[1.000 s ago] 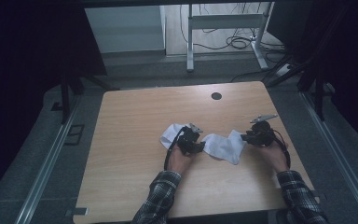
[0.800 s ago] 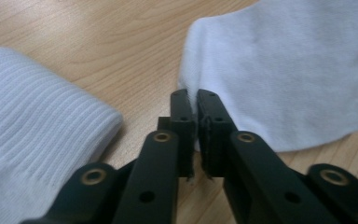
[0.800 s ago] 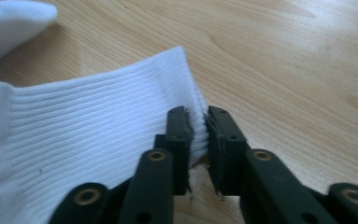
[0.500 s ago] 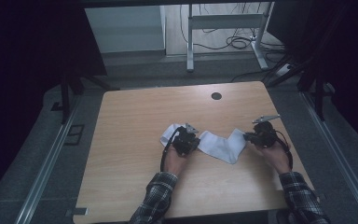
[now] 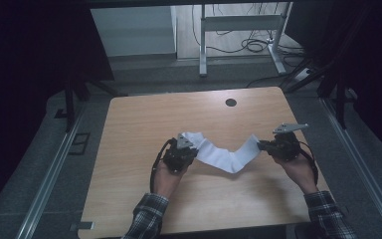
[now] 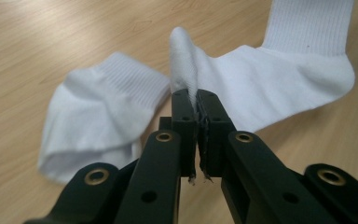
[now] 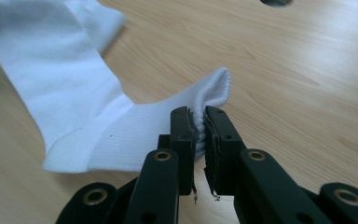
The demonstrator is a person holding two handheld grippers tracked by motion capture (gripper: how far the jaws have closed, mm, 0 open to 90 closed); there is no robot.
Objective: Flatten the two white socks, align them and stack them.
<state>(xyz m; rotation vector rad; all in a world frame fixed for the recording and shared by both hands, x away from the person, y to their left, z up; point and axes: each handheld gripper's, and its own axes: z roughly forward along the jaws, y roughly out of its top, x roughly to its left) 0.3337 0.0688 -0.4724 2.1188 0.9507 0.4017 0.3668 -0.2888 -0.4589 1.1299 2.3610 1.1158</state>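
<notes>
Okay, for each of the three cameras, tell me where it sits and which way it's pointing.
High view: fixed above the person's side, looking forward and down on the table; both forearms, left tongs, right tongs.
Left gripper view: rides the left tongs, looking along black jaws shut on the stretched sock; second sock beside.
Right gripper view: rides the right tongs, jaws shut on the sock's other end.
Shared: the stretched sock.

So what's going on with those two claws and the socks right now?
Left gripper and right gripper each shut on one end of a white sock, stretched between them. Second sock bunched on the table. Nothing in the way.
</notes>
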